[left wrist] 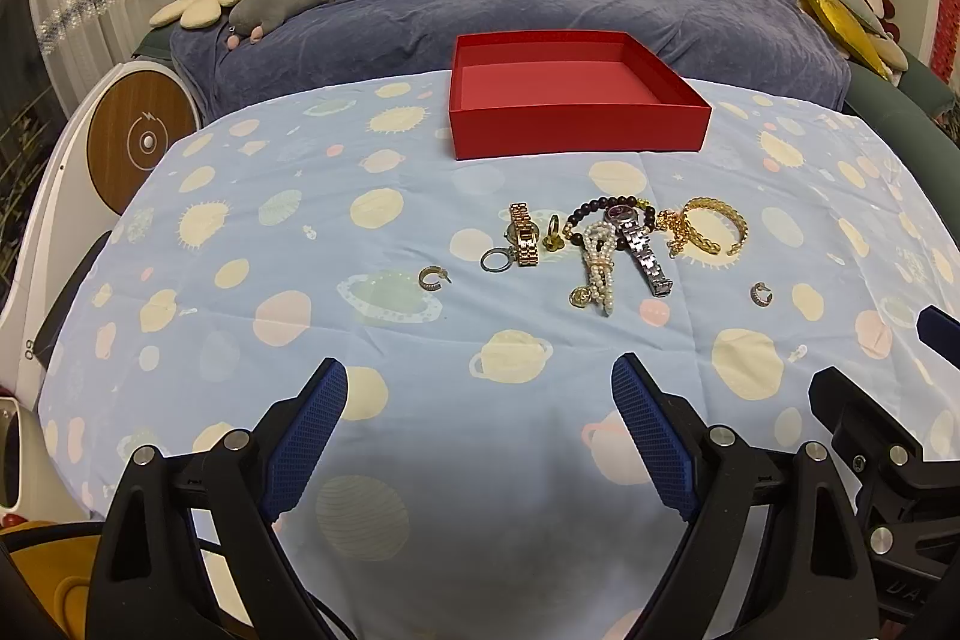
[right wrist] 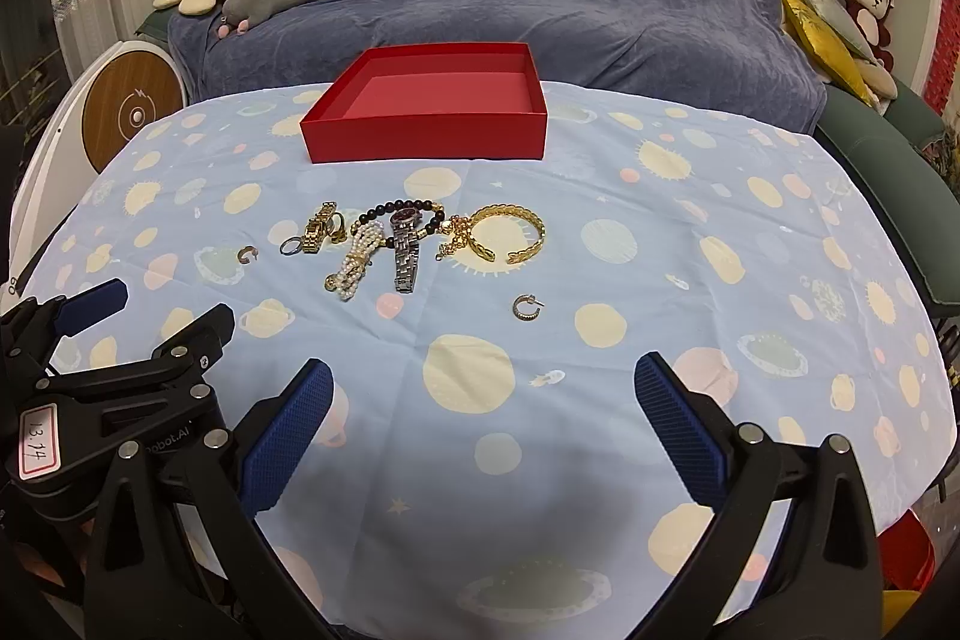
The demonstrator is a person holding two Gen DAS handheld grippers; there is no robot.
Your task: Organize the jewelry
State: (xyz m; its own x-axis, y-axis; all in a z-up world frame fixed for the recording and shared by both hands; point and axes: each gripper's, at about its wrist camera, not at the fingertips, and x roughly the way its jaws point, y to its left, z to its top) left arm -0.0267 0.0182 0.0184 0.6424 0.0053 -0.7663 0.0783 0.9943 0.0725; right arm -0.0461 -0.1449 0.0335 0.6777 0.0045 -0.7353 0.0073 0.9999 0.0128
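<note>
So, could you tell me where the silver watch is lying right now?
The silver watch lies mid-table in the jewelry row, between the pearl bracelet and gold cuff, in front of the red box.

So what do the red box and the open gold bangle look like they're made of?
Red box: looks like matte cardboard, going by its thin straight walls, crisp folded corners and lack of glare.
Gold bangle: looks like polished gold-tone metal, with bright highlights on a linked pattern; whether solid or plated can't be told.
</note>
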